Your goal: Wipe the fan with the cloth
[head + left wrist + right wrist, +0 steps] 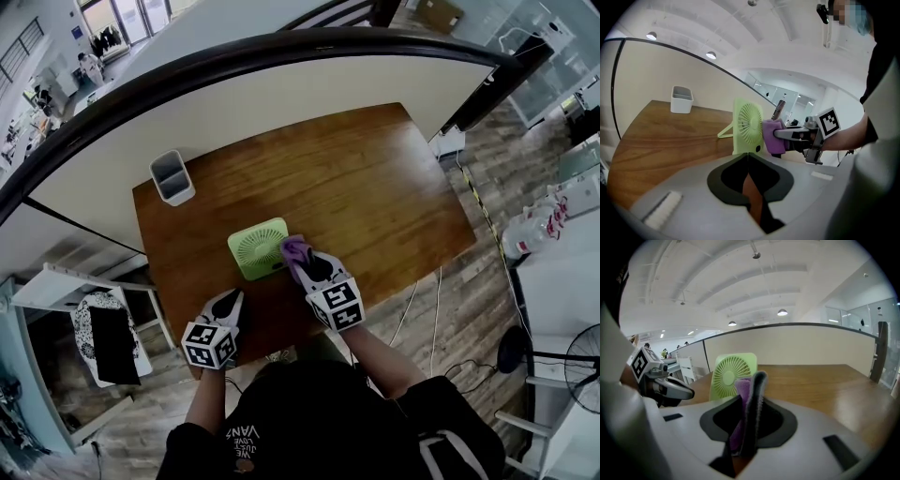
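Nearest the head camera, the left gripper (pixel 234 298) hangs by the worktop's (pixel 375 187) front edge, its jaws pressed together on nothing. Bare wood spreads wide behind and to the right of the small, square, pale-green fan (pixel 258 247), which is propped upright near that edge. The right gripper (pixel 298 266) pinches a purple cloth (pixel 294 248) against the fan's right side.
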### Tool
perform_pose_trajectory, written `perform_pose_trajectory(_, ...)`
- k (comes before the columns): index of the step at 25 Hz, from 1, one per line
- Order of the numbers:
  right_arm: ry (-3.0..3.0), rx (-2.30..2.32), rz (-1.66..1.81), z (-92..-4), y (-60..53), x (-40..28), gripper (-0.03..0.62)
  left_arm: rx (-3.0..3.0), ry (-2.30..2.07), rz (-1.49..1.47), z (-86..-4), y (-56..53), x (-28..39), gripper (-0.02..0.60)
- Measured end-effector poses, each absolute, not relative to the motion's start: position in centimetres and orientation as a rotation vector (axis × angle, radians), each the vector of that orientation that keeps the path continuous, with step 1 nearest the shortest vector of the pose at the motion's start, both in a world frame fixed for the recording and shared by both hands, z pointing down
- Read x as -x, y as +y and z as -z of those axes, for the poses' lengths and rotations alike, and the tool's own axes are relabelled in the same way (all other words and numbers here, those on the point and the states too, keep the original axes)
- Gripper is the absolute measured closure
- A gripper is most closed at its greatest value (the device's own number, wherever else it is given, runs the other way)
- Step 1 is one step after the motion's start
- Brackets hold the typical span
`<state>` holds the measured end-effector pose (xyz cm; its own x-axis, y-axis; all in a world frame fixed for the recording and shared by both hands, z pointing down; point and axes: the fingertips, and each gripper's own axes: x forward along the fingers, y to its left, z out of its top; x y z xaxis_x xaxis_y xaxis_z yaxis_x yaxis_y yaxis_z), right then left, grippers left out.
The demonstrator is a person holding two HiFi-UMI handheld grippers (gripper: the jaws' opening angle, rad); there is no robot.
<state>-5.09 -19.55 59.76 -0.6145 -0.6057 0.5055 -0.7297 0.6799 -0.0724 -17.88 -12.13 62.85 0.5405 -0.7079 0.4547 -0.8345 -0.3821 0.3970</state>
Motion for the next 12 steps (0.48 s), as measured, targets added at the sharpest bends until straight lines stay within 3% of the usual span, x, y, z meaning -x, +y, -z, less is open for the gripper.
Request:
perform_pose_trajectory(7, -2.431, -1.111, -0.445, -59.5, -18.9, 4.3, 0.500, -2.204, -1.242, -0.282, -62.6, -11.3, 17.7, 0.569)
perform_pose_trajectory(12, -2.482, -0.954, -0.458, -59.7, -15.5, 8.2, 0.500, -2.195, -1.265, -0.252, -62.2, -10.5, 18.5, 0.569)
